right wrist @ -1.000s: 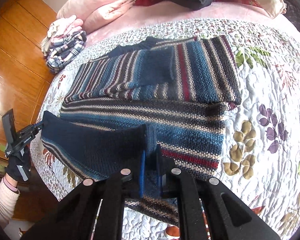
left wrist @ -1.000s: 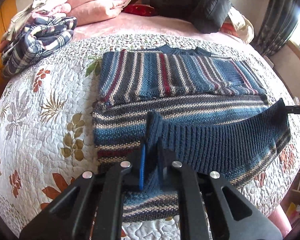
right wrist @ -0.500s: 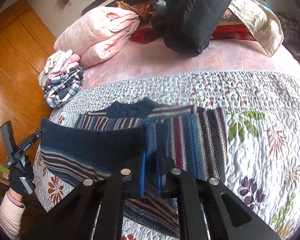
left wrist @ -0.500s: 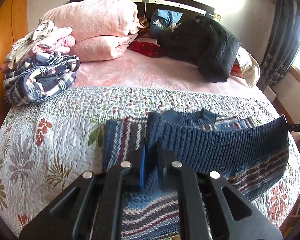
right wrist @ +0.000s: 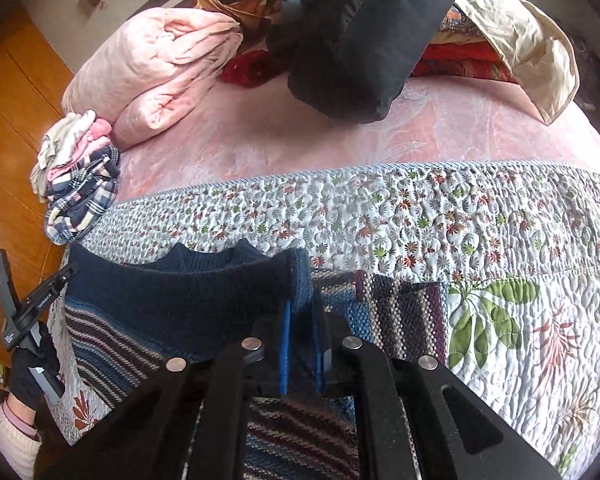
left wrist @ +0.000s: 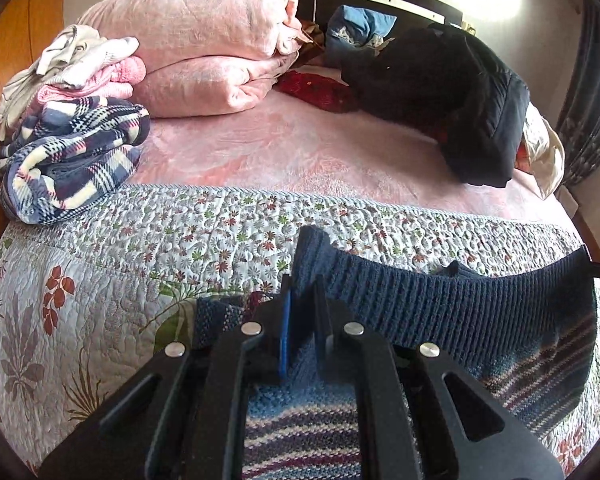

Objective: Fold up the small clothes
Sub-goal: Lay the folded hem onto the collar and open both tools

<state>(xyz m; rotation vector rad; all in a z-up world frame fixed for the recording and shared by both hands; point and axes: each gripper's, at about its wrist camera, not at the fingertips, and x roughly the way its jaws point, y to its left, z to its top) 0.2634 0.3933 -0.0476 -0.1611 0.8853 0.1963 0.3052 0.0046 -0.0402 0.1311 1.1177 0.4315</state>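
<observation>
A: Hem first. The left gripper (left wrist: 300, 320) has its jaws pinched together on one corner of the ribbed navy hem (left wrist: 460, 304) of the striped knit sweater (left wrist: 308, 432). The right gripper (right wrist: 302, 332) is clamped the same way on the other corner, so the hem hangs stretched in a shallow sag between the two.

B: And where does the sweater itself lie?

A: On the floral quilt (left wrist: 100, 280) at the near end of the bed. Its lower part is lifted by the hem and carried over the rest. The striped body shows flat beneath the raised edge, and the navy collar (right wrist: 236, 252) peeks out just beyond the hem in the right wrist view.

B: So how far along does the fold look?

A: Well along, as a judgement. The sides already seem turned in, since the body reads as a narrow rectangle. The hem sits about level with the collar, which suggests a bottom-to-top fold near its end. What is left is lowering the hem onto the collar end, letting go, and perhaps smoothing.

B: Anything beyond it?

A: Past the quilt's edge lies a pink bedspread (left wrist: 280, 152). At the left stands a stack of folded clothes with a plaid fleece (left wrist: 72, 156) at the bottom, likely where finished pieces go. Further back sit a folded pink blanket (left wrist: 204, 40) and a black padded jacket (left wrist: 460, 100). The person's gloved hand (right wrist: 32, 368) grips the left tool at the edge of the right wrist view.
</observation>
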